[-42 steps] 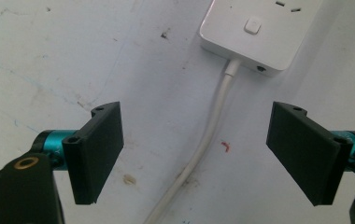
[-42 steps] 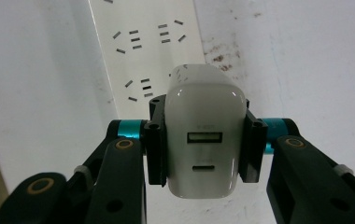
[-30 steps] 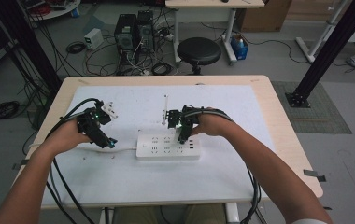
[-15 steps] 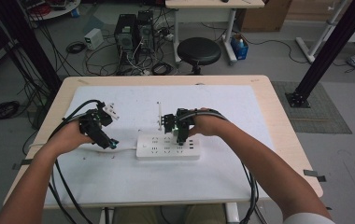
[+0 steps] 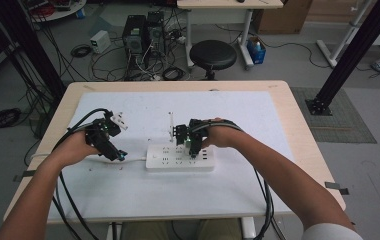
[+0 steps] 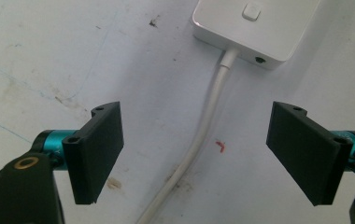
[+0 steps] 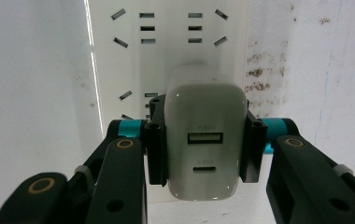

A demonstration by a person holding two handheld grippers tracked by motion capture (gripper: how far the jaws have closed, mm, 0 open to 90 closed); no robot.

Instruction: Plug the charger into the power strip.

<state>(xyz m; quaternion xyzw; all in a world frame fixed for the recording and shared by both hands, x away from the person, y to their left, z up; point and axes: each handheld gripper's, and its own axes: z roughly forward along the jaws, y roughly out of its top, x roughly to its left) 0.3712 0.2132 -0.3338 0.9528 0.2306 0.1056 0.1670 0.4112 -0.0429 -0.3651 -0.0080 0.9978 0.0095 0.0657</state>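
A white power strip [image 5: 178, 158] lies mid-table on a white mat, its sockets [image 7: 166, 28] and switch end [image 6: 255, 25] in close view. My right gripper [image 5: 194, 150] [image 7: 202, 144] is shut on a white USB charger [image 7: 203, 140], which stands on the strip's sockets; its two ports face the camera. Whether its pins are seated I cannot tell. My left gripper [image 5: 118, 156] [image 6: 196, 149] is open just left of the strip, its jaws astride the strip's white cord [image 6: 199, 140] without touching it.
The white mat [image 5: 128, 195] covers most of the wooden table [image 5: 298, 130]. Black cables trail off the front edge from both grippers. Beyond the table stand a round stool [image 5: 213, 52], computer towers [image 5: 140, 32] and a black frame post [image 5: 348, 55].
The right gripper with the charger has shifted slightly over the power strip. The left hand has kept still.
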